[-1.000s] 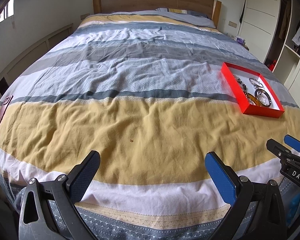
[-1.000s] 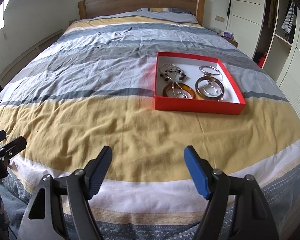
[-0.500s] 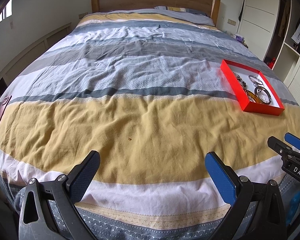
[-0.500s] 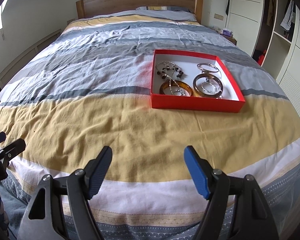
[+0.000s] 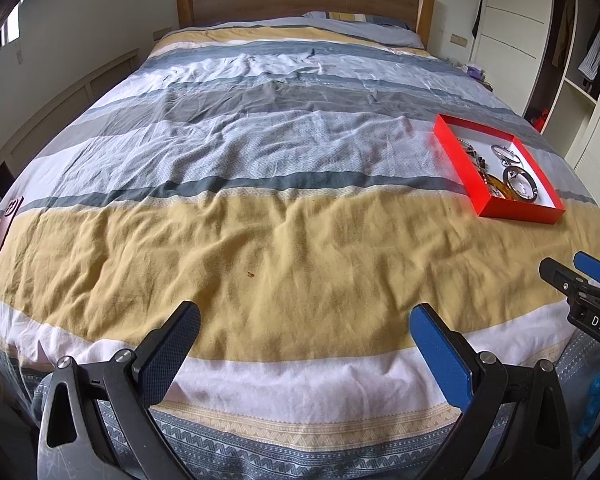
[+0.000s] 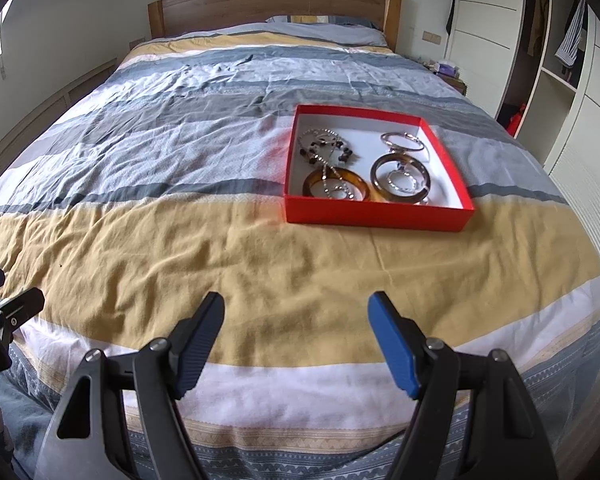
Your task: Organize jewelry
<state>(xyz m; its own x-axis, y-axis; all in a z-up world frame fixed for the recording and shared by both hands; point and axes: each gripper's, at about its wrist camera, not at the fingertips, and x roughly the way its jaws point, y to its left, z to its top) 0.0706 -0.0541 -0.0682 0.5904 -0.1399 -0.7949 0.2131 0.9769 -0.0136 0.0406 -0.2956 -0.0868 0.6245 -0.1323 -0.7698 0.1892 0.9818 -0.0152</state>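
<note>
A shallow red box (image 6: 376, 214) with a white inside lies on the bed, right of centre. In it are an amber bangle (image 6: 336, 188), a brown-grey bangle (image 6: 400, 178), thin silver rings (image 6: 404, 140) and a beaded chain (image 6: 324, 146). The box also shows in the left wrist view (image 5: 496, 168) at the right. My right gripper (image 6: 296, 334) is open and empty above the foot of the bed, well short of the box. My left gripper (image 5: 306, 344) is open and empty, further left.
The bed has a striped grey, white and yellow cover (image 5: 260, 240) and a wooden headboard (image 6: 272, 4). A dark red flat item with a cord (image 5: 2, 232) lies at the bed's left edge. A white wardrobe with open shelves (image 6: 556, 60) stands on the right.
Both grippers have drawn back slightly and tilted; the box sits a little higher in both views. Both jaws stay open and empty.
</note>
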